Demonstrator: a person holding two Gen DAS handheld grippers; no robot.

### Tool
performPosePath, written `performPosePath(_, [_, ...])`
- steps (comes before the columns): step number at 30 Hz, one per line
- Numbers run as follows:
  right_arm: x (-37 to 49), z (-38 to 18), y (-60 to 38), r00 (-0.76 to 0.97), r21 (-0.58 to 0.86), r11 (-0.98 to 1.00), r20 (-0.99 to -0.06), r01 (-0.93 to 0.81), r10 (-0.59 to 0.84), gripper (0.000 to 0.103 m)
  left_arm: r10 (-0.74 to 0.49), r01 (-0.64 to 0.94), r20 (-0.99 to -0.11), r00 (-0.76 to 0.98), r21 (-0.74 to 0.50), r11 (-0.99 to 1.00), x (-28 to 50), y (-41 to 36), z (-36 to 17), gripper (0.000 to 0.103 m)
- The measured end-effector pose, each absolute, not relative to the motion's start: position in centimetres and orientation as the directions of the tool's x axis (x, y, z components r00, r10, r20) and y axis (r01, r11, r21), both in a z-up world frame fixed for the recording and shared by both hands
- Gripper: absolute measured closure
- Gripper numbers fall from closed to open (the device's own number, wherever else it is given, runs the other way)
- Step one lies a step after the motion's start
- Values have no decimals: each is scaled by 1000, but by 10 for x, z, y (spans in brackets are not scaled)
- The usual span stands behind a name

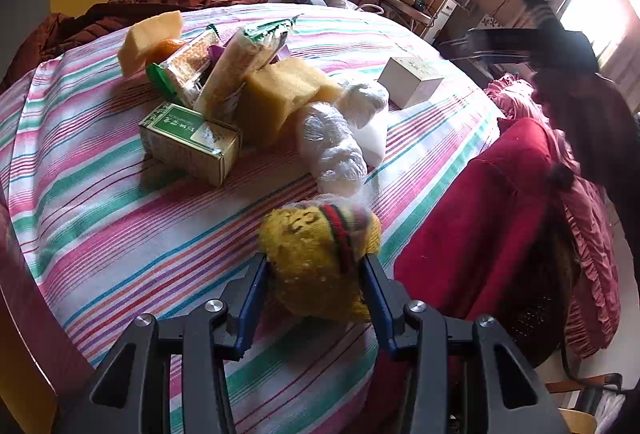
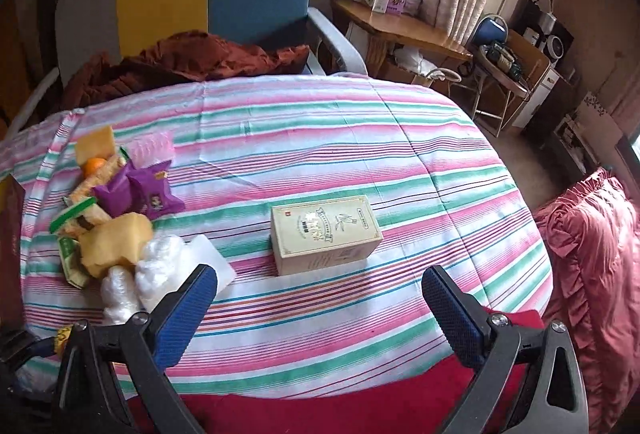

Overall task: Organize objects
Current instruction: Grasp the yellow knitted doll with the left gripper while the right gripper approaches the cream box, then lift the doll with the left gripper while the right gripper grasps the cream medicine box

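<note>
1. Your left tongs point(image 1: 316, 274): closed on a yellow knitted item point(image 1: 316, 254) with a red and green band, wrapped in clear plastic. Both blue pads press its sides. It sits at the near edge of the counter, over the striped cloth point(image 1: 100, 194).
2. Your right tongs point(image 2: 320, 298): jaws wide, nothing between them. They hang above the near edge of the counter, with the cream box point(image 2: 324, 234) ahead of them.
3. Cream box: lying flat on the striped cloth, alone, well apart from the pile on the left of the right wrist view.
4. Pile, as your left wrist view shows it: a green and gold box point(image 1: 192, 142) in front; a yellow sponge block point(image 1: 280, 94) just behind it; two long snack packets point(image 1: 240, 70) leaning across; a second sponge point(image 1: 152, 38) and an orange point(image 1: 168, 48) at the back.
5. Clear plastic bundles point(image 1: 336, 146): two, touching the sponge block, lying between the pile and the knitted item.
6. Purple packets point(image 2: 136, 190): seen from your right wrist only, on the far side of the pile.
7. Red cushion point(image 1: 480, 226): beside the counter, below its near edge.
</note>
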State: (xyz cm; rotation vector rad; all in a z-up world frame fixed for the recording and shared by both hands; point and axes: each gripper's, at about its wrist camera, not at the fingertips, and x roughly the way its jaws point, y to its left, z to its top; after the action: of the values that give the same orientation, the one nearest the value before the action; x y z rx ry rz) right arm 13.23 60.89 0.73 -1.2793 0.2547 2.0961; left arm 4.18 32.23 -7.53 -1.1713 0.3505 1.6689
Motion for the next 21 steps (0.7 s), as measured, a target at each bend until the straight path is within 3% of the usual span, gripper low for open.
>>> performPosePath(6, [104,-30,657,-226,-137,-801,-920,-582,322,0,572,-843,-820,-7,-303,-445,39,317,-74,56])
performPosePath(9, [101,-33,668,-194,-145,-787,-928,-599,319,0,579,-847,-815,-9,-301,-437,39,318,-75,63])
performPosePath(15, [124,-31,692,-274,123,-596,-947,-793,169,0,580,-856,-815,-5,-296,-423,41,327,-78,65])
performPosePath(17, [128,-38,695,-279,164,-502,-946,-849,163,0,579,-857,-815,3,-301,-419,40,328,-79,56])
performPosePath(21, [126,-53,703,-287,215,-361,-945,-907,159,0,561,-864,-828,8,-288,-414,42,331,-83,48])
